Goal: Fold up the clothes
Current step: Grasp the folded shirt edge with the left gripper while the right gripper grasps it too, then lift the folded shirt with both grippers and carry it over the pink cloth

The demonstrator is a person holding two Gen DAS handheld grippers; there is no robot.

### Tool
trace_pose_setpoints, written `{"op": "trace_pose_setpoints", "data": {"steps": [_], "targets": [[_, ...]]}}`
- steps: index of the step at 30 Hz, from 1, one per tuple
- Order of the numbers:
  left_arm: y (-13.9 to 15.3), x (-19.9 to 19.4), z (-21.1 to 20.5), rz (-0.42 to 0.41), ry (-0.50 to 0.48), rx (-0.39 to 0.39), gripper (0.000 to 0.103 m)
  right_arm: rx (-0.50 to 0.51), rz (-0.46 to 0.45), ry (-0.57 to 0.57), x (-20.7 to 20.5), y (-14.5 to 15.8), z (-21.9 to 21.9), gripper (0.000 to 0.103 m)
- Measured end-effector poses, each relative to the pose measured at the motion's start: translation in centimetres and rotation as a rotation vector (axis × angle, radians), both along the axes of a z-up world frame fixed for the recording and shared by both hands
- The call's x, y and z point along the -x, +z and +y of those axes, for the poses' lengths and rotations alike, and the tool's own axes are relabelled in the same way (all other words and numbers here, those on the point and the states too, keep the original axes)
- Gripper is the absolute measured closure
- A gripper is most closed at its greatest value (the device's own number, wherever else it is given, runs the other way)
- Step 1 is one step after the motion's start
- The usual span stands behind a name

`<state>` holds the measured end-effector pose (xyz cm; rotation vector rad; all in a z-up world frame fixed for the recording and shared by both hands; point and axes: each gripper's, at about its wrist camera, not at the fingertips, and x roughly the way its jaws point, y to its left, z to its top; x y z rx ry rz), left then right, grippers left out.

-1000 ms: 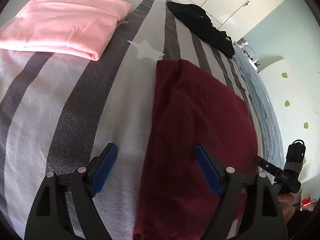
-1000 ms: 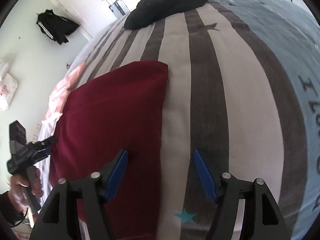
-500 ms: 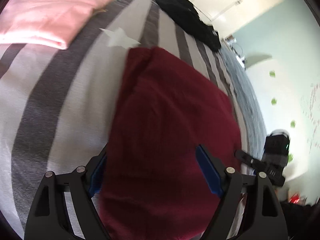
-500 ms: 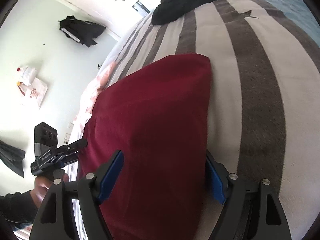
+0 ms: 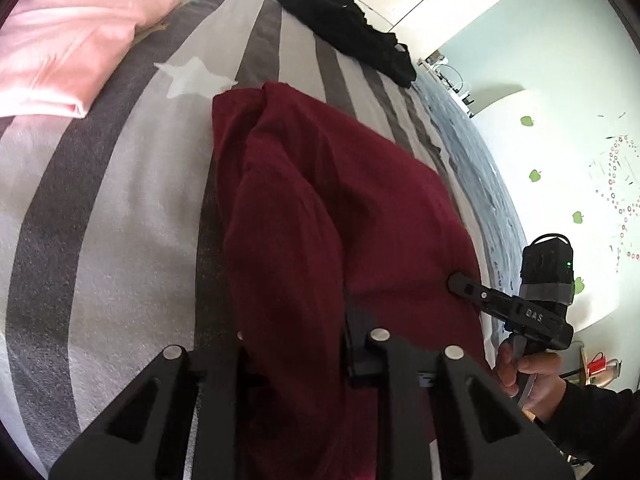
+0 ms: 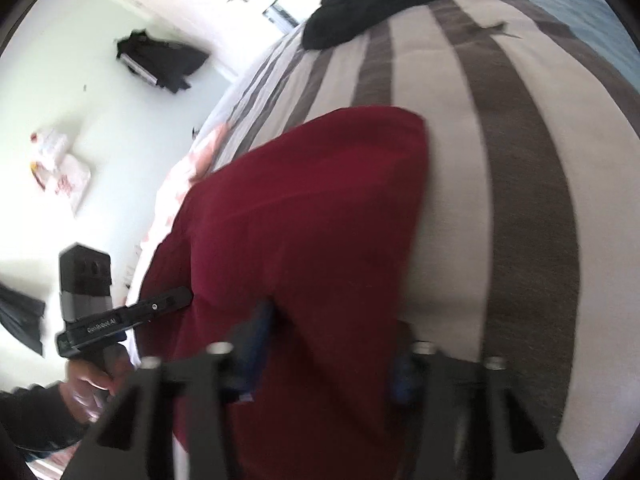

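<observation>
A maroon garment (image 5: pixel 360 200) lies folded lengthwise on the striped bedcover (image 5: pixel 100 220). At its near end my left gripper (image 5: pixel 292 332) has its jaws closing, with a bunched ridge of the maroon cloth pinched between them and the pads hidden by fabric. In the right wrist view the same garment (image 6: pixel 320 208) fills the middle. My right gripper (image 6: pixel 332 344) is also closing its jaws on the near edge, the blue pads (image 6: pixel 256 336) pressing into cloth. Each gripper shows in the other's view, at the garment's near corners (image 5: pixel 520 312) (image 6: pixel 120 316).
A folded pink garment (image 5: pixel 68 48) lies at the far left of the bed. Black clothes (image 5: pixel 344 20) are heaped at the far end. The bed edge runs close along the garment's right side, with a person's hand (image 5: pixel 528 372) there. A dark jacket (image 6: pixel 160 60) hangs on the wall.
Both grippers moved over the maroon garment's near edge and went from wide open to closed on the cloth. The fabric has bunched up into a ridge at the left gripper.
</observation>
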<state>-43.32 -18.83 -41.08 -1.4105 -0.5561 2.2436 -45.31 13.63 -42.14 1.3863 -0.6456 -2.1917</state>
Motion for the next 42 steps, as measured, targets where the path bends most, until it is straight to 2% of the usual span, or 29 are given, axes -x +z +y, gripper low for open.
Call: {"op": "trace_pose_setpoints", "data": {"steps": [1, 5, 9, 12, 15, 20, 23, 25, 30, 35, 42], "targets": [[0.4, 0.0, 0.2, 0.017, -0.009, 0.018, 0.087, 0.007, -0.008, -0.011, 0.0, 0.1, 0.2, 0.075], [2.0, 0.3, 0.0, 0.060, -0.011, 0.037, 0.088, -0.074, 0.023, -0.039, -0.4, 2.3, -1.3, 0.084], [4.8, 0.8, -1.7, 0.130, 0.003, 0.044, 0.088, -0.119, 0.070, -0.063, -0.6, 5.5, -3.4, 0.086], [7.7, 2.0, -4.9, 0.179, 0.019, 0.042, 0.088, -0.129, 0.126, -0.062, 0.2, 8.7, -6.2, 0.086], [10.2, 4.2, -8.6, 0.212, 0.034, 0.076, 0.088, -0.118, 0.163, -0.055, 2.2, 11.2, -9.5, 0.086], [12.5, 8.8, -16.6, 0.245, 0.071, 0.142, 0.088, -0.110, 0.216, -0.019, 6.9, 13.1, -17.1, 0.086], [12.2, 11.7, -21.8, 0.260, 0.099, 0.200, 0.088, -0.097, 0.244, 0.010, 10.2, 13.1, -22.3, 0.086], [11.3, 13.9, -25.3, 0.253, 0.117, 0.230, 0.088, -0.082, 0.249, 0.026, 13.0, 12.0, -26.4, 0.086], [8.6, 17.2, -29.9, 0.226, 0.140, 0.253, 0.088, -0.084, 0.226, 0.041, 17.3, 8.9, -32.7, 0.086], [5.2, 18.9, -31.5, 0.193, 0.142, 0.256, 0.088, -0.115, 0.190, 0.053, 18.7, 6.4, -35.7, 0.086], [3.3, 18.3, -32.5, 0.177, 0.165, 0.229, 0.087, -0.137, 0.176, 0.081, 19.2, 4.6, -36.7, 0.086]]}}
